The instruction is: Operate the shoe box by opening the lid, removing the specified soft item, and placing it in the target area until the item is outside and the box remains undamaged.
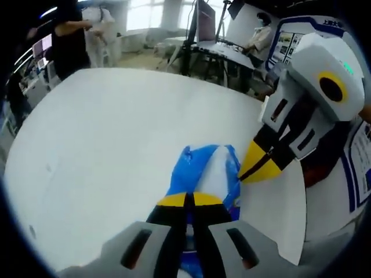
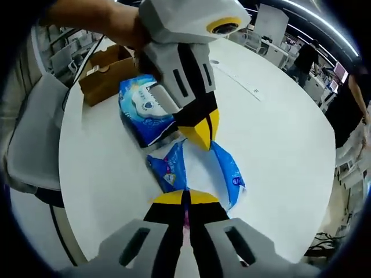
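The soft blue pack [image 2: 223, 168] lies out on the desk [image 2: 278, 116], pinched by both closed hand-held grippers, left [image 1: 186, 200] and right [image 2: 185, 197], well beyond the open box [image 2: 107, 72]; only release remains.

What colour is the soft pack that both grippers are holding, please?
Blue with a white middle; the soft pack shows best in the right gripper view.
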Available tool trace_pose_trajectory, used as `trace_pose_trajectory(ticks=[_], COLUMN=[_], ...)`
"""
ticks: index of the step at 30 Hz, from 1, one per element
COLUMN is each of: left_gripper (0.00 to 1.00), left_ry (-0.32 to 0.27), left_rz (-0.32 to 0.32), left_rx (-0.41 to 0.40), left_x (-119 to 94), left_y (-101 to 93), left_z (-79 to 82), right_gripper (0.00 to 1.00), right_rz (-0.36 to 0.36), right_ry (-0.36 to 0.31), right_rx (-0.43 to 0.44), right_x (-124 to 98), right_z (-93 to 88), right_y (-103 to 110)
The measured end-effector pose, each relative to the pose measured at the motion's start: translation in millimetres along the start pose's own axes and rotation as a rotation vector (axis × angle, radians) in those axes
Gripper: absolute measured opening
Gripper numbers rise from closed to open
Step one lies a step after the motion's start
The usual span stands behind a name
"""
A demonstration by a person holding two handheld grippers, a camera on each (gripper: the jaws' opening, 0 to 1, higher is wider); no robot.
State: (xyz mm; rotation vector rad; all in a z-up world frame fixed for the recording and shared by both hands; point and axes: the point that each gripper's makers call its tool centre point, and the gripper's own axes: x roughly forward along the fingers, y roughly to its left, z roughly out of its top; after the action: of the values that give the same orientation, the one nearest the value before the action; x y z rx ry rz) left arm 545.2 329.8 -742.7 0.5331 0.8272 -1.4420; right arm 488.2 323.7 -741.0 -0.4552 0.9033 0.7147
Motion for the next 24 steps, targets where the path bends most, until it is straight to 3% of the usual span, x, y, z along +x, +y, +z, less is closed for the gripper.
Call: trace_pose_trajectory(ticks=[10, 24], left_gripper=[0.06, 0.2], left_ry=[-0.008, -0.031], left_rz=[0.024, 0.055], left_rx=[0.042, 0.089], left_x=[-17.2, -59.6], left_y=[-2.9, -16.4], left_z=[6.6, 10.5], right_gripper=[0.12, 0.28], right_rz=[-0.033, -0.103], right_ry=[-0.033, -0.074], right_rx=[0.008, 0.031], right_x=[-16.0, -46.4], right_z=[9.7, 29.1], right_y=[5.3, 14.9])
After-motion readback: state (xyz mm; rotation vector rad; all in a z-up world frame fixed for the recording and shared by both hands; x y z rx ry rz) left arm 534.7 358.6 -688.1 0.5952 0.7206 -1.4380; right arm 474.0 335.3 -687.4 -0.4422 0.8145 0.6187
